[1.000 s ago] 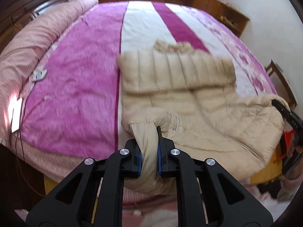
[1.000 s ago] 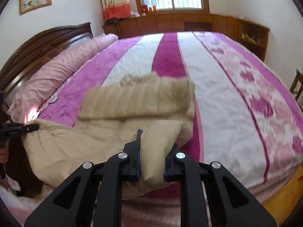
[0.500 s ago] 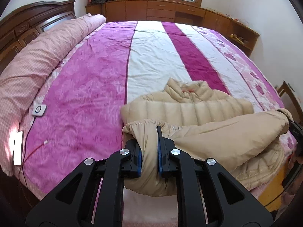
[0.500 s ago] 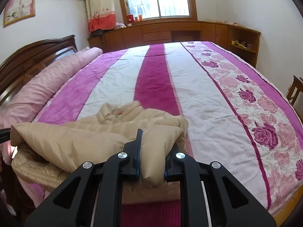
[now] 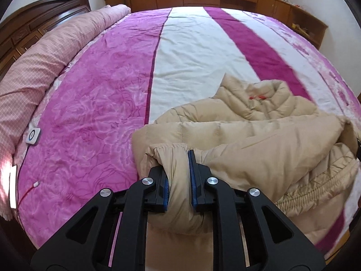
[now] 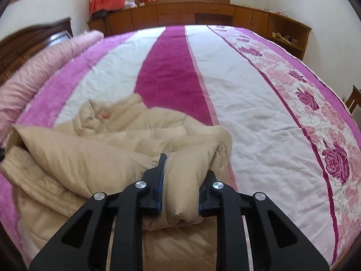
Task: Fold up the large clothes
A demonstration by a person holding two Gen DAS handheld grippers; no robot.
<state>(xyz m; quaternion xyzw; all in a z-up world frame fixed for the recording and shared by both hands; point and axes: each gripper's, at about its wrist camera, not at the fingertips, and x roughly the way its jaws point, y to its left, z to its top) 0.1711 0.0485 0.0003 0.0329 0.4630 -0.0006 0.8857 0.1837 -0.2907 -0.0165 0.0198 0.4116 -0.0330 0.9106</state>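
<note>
Between both grippers' fingers (image 5: 163,186) (image 6: 159,187), bunched jacket (image 5: 259,144) (image 6: 94,149) is clamped, hiding the pads.

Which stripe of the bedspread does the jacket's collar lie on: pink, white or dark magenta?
The white stripe. The collar of the beige jacket rests there, between the pink stripe and the dark magenta stripe.

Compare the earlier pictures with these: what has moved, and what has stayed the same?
The jacket's lower part was carried forward over its body toward the collar. Left gripper and right gripper stay clamped on it; the bedspread is unchanged.
</note>
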